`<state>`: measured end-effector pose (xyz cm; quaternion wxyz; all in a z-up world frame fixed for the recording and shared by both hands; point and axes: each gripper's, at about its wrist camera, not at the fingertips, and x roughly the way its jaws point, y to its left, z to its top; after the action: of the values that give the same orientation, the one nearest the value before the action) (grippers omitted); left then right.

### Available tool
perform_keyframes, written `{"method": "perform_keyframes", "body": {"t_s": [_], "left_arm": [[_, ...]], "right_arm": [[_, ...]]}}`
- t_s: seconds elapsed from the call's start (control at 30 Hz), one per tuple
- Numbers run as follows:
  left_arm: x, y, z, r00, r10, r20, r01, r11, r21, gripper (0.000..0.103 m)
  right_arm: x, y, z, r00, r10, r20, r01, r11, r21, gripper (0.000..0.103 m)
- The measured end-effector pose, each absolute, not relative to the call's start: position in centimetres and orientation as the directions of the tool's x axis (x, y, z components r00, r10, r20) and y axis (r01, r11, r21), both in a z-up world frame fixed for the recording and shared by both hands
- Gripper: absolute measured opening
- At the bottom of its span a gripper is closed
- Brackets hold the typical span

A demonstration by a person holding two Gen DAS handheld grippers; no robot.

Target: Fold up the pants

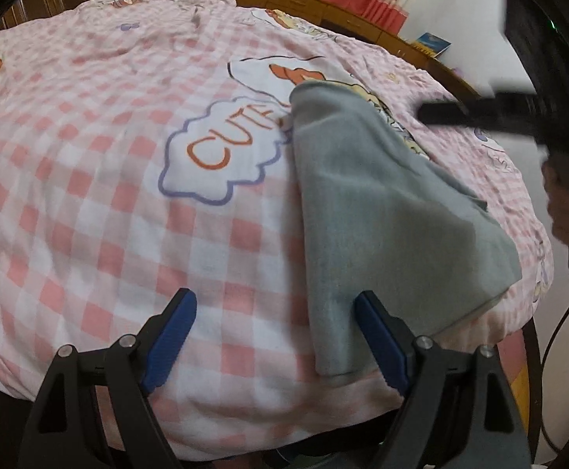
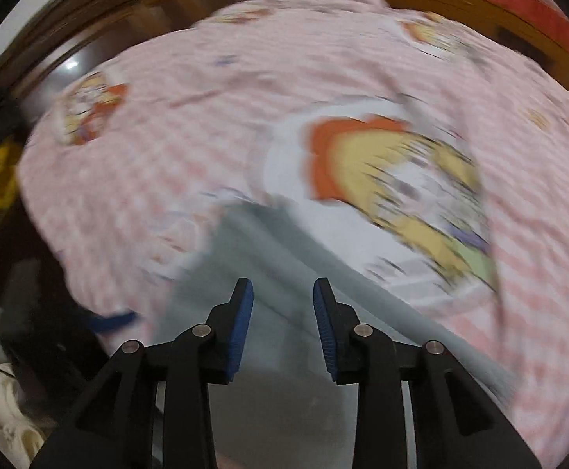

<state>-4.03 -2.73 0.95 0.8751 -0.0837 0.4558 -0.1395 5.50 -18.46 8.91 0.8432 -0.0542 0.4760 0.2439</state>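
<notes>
left of the grey pants (image 1: 382, 211), the pink-and-white checked bedsheet (image 1: 89, 203) runs wide and bare, with only a printed "cute" cloud patch (image 1: 222, 152) just beside the pants' left edge. the left hand-held gripper (image 1: 274, 305) hangs over the near edge of the bed, its blue pads spread wide; the right pad sits over the pants' near left corner, the left pad over bare sheet. the pants lie folded flat near the bed's near right edge, the left edge straight, the far end narrower, the near right corner close to the drop of the mattress. right of the pants, the right hand-held gripper (image 1: 441, 111) reaches in above the sheet, held by a hand (image 1: 566, 203). in its own blurred view, the right hand-held gripper (image 2: 282, 293) is parted over the pants (image 2: 269, 258), gripping nothing.
</notes>
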Motion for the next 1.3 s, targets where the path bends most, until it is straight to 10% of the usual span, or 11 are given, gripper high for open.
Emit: {"method": "perform_keyframes", "body": {"t_s": [0.6,1.3], "left_arm": [[-4.5,-2.9,0.0,0.558,-0.333,-0.76,0.224,0.942,-0.249,0.087],[4.8,-2.6,4.5,0.599,-0.409,-0.688,0.21,0.91,-0.358,0.085]], "right_arm": [[11.8,-10.6,2.4,0.406,0.254,-0.878,-0.437,0.898,0.058,0.011],[3.2,-25.4,6.6,0.531,0.31,-0.789,-0.165,0.951,0.262,0.035]]}}
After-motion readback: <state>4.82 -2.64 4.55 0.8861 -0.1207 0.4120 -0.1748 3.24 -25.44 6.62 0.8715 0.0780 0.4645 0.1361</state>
